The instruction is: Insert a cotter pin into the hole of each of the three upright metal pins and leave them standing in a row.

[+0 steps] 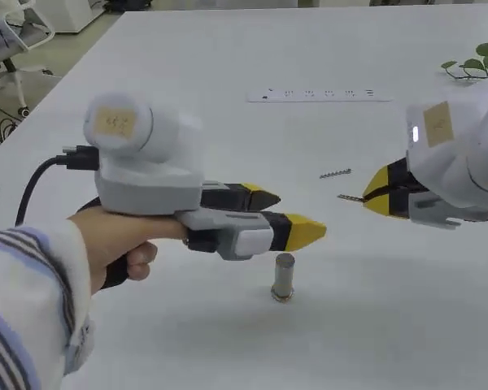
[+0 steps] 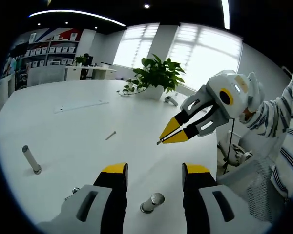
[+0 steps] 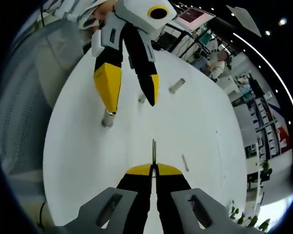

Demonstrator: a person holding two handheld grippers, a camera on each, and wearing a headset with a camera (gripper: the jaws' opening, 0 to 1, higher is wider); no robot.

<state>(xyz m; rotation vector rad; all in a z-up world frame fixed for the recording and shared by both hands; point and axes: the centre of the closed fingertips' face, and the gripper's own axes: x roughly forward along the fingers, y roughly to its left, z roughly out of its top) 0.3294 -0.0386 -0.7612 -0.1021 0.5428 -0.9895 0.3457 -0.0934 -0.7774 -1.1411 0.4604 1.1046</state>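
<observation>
Right tool (image 1: 368, 197) pinches a cotter pin (image 1: 350, 197) level, tip toward the gaping, empty left tool (image 1: 301, 215)

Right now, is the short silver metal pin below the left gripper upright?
Upright: the short silver metal pin stands on its base on the white table.

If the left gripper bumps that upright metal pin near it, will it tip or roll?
Likely tips: the metal pin stands tall on a small base. Once down, its round body would probably roll on the smooth table. It looks solid, so probably stiff and heavyish.
</observation>
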